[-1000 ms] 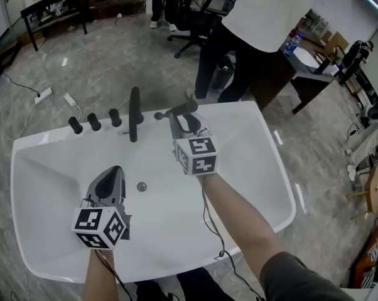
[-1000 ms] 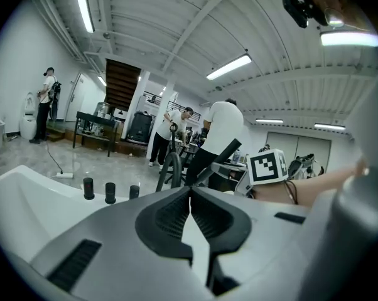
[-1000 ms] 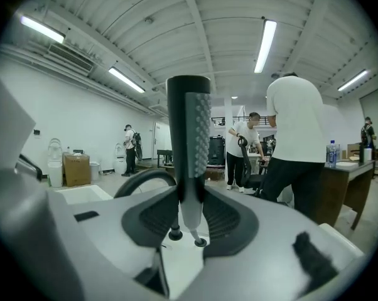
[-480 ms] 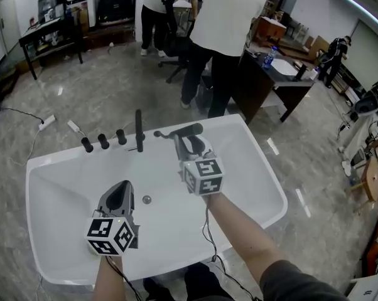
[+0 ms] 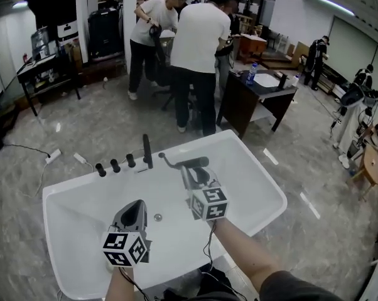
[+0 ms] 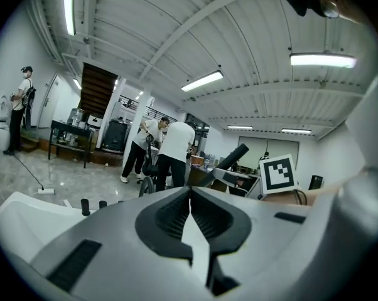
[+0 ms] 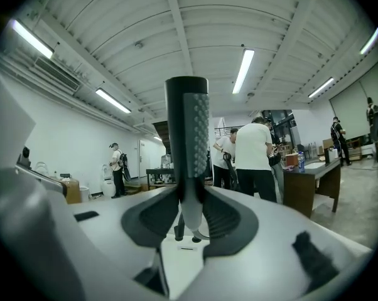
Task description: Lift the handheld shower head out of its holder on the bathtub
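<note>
The white bathtub (image 5: 264, 187) fills the lower middle of the head view. On its far rim stand the black faucet spout (image 5: 147, 150) and three black knobs (image 5: 115, 165). My right gripper (image 5: 193, 173) is shut on the black handheld shower head (image 5: 190, 163), which is held above the tub to the right of the spout. In the right gripper view the shower head (image 7: 188, 130) stands upright between the pads of the right gripper (image 7: 190, 213). My left gripper (image 5: 135, 211) hangs over the tub's basin, shut and empty. In its own view the left gripper (image 6: 190, 207) has its jaws together.
The drain (image 5: 157, 217) lies in the tub floor between the grippers. Two persons in white shirts (image 5: 195, 49) stand just beyond the tub beside a dark desk (image 5: 252, 99). A power strip and cable (image 5: 53, 157) lie on the floor at far left.
Both grippers have risen over the tub. The shower head has come up with the right gripper. The head view has tilted up and shows more of the room.
</note>
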